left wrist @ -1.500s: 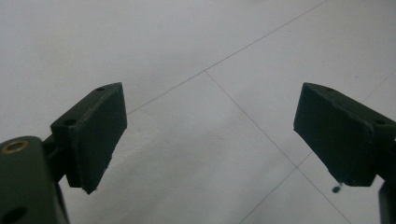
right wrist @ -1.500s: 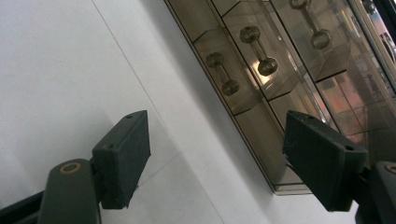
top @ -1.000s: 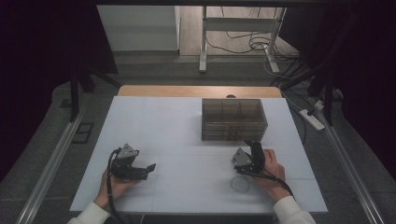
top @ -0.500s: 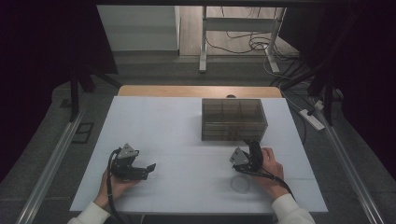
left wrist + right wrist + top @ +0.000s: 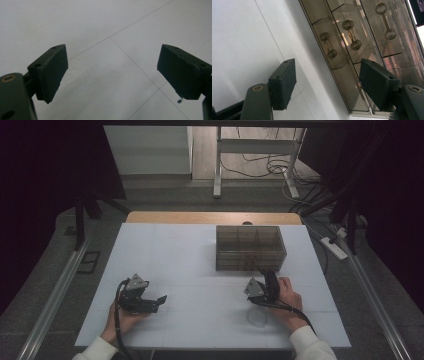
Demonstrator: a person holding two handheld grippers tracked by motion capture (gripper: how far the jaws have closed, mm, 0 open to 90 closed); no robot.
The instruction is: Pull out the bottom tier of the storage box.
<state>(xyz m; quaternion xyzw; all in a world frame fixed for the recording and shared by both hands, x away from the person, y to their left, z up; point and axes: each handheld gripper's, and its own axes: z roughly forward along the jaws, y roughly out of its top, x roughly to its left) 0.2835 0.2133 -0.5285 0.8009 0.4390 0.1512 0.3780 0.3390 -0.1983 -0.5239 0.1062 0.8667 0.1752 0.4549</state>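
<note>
Smoked acrylic drawer box (image 5: pixel 251 248) unlabelled, right gripper (image 5: pixel 325 85) jaws closing, empty

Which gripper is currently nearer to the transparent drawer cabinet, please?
The right gripper, just in front of the transparent drawer cabinet. The left gripper rests far off at the table's near-left.

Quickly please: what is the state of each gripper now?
Left gripper: open, holding nothing.
Right gripper: open, jaws just closing slightly, holding nothing.
</note>
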